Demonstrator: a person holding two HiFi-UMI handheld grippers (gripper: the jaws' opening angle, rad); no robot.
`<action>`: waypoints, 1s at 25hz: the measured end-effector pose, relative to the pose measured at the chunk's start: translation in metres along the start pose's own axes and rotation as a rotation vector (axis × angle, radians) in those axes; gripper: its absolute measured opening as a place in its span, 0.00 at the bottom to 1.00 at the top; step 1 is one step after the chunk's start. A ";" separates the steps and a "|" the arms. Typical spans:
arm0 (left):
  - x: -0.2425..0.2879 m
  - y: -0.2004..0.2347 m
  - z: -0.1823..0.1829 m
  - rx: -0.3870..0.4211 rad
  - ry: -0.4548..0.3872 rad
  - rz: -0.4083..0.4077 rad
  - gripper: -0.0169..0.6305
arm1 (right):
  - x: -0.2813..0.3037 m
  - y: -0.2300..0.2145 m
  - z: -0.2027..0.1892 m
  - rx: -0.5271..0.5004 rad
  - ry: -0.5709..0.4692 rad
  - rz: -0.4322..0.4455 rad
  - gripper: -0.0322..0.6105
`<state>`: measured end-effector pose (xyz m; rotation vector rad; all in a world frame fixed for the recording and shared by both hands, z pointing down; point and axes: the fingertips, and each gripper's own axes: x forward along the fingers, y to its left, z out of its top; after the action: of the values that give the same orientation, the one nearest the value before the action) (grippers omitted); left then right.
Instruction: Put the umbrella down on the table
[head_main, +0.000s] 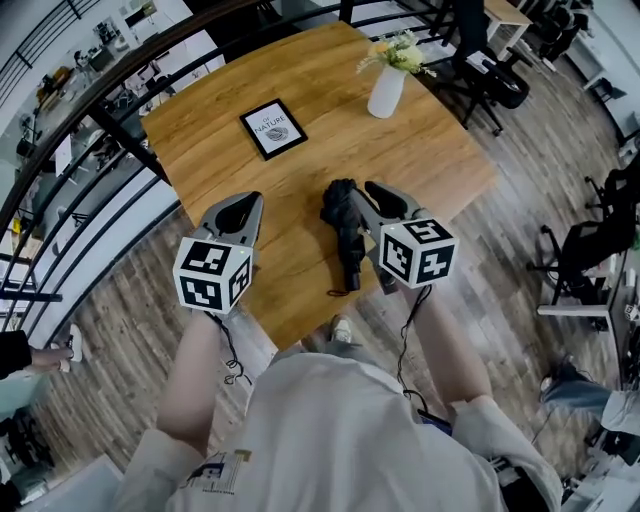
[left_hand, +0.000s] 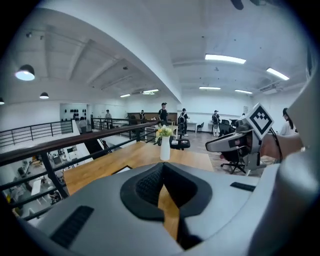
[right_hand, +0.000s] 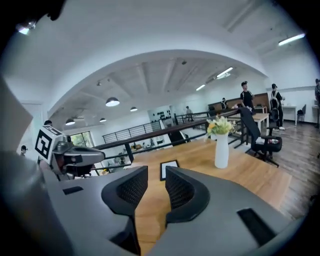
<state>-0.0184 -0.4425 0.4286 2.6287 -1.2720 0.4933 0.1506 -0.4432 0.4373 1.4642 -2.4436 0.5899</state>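
A folded black umbrella (head_main: 346, 236) lies on the wooden table (head_main: 215, 135) near its front edge, its wrist strap trailing toward me. My right gripper (head_main: 376, 196) hovers above it, just to its right, jaws apart with a narrow gap and nothing between them (right_hand: 156, 173). My left gripper (head_main: 243, 207) hangs over the table to the umbrella's left, tips together and empty (left_hand: 162, 168). The umbrella is out of sight in both gripper views, which look level across the table. Each gripper shows in the other's view: the right gripper (left_hand: 235, 142) and the left gripper (right_hand: 75, 157).
A white vase of flowers (head_main: 387, 88) stands at the table's far right, also in both gripper views (left_hand: 165, 147) (right_hand: 221, 149). A black-framed picture (head_main: 273, 128) lies mid-table. A dark railing (head_main: 110, 130) runs along the table's left. Office chairs (head_main: 500, 80) stand beyond.
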 end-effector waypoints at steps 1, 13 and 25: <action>-0.007 0.001 0.009 0.016 -0.017 0.009 0.05 | -0.010 0.007 0.011 -0.017 -0.029 0.005 0.25; -0.081 -0.028 0.101 0.123 -0.242 0.018 0.05 | -0.127 0.054 0.111 -0.132 -0.340 0.000 0.20; -0.130 -0.062 0.137 0.229 -0.376 0.011 0.05 | -0.188 0.102 0.139 -0.199 -0.503 0.076 0.10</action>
<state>-0.0151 -0.3509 0.2528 3.0142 -1.4048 0.1539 0.1510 -0.3149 0.2170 1.5904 -2.8336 -0.0247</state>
